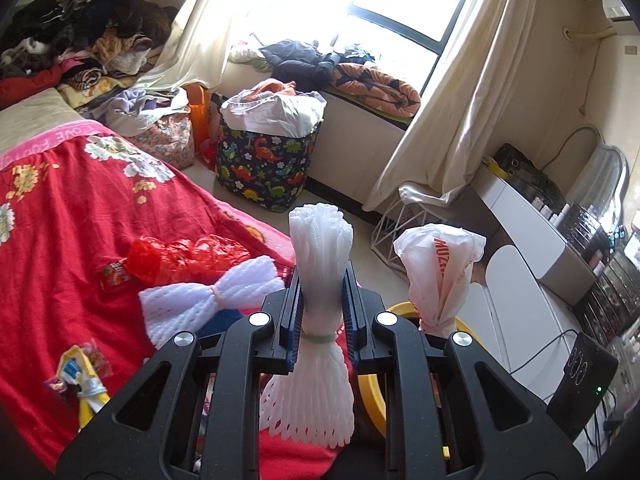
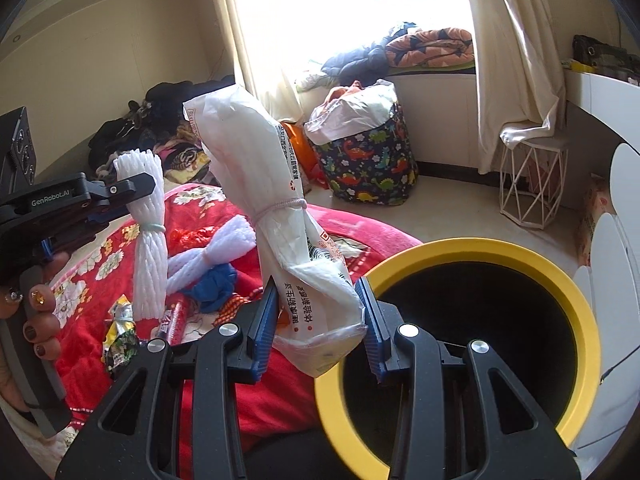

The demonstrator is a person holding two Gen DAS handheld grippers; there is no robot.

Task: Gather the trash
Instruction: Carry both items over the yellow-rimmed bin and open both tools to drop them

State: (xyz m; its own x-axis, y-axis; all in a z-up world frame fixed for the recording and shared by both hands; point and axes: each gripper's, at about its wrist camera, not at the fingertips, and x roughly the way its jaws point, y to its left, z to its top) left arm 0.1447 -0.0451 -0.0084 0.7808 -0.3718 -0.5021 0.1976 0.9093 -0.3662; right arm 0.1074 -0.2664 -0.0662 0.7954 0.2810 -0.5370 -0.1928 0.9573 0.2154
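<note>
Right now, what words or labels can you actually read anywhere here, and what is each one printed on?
"GenRobot.AI": side of the left gripper.
"健康新生活" and "体验新感觉": white plastic bag in the right gripper.
"LOVE": pink band on the bed cover, upside down; the rest is unclear.
Orange letters on that bag in the left view, and snack wrappers: too blurred to read.

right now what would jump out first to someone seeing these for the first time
Each gripper holds up a tied bundle: the left gripper a white foam net, the right gripper a white plastic bag. Behind them a red floral blanket carries more litter, and a yellow-rimmed bin gapes at the bed's edge.
</note>
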